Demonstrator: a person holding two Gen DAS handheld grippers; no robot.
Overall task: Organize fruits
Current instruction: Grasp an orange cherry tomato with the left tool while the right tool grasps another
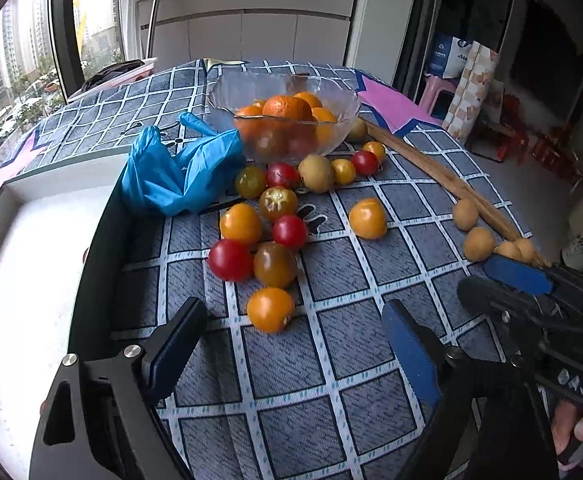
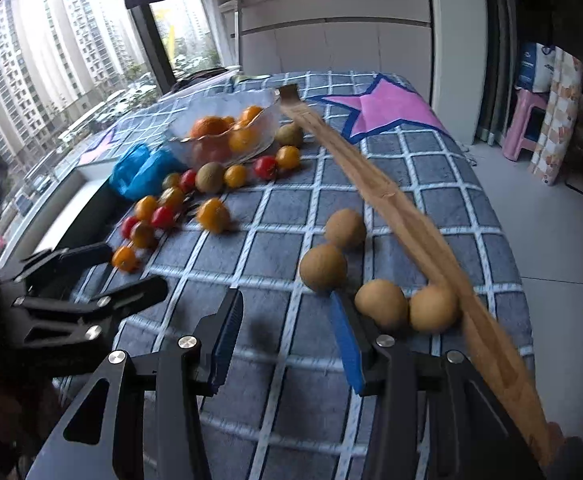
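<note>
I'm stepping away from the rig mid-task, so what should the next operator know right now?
Left gripper: open, empty, above the checked cloth just short of the nearest yellow cherry tomato.
Right gripper: open, empty, its blue pad beside the four round tan fruits lying along the long wooden strip.
Done: oranges sit in the clear glass bowl.
Left: the loose red, yellow and dark tomatoes by the blue plastic bag, the tan fruits, and greenish ones beside the bowl.
</note>
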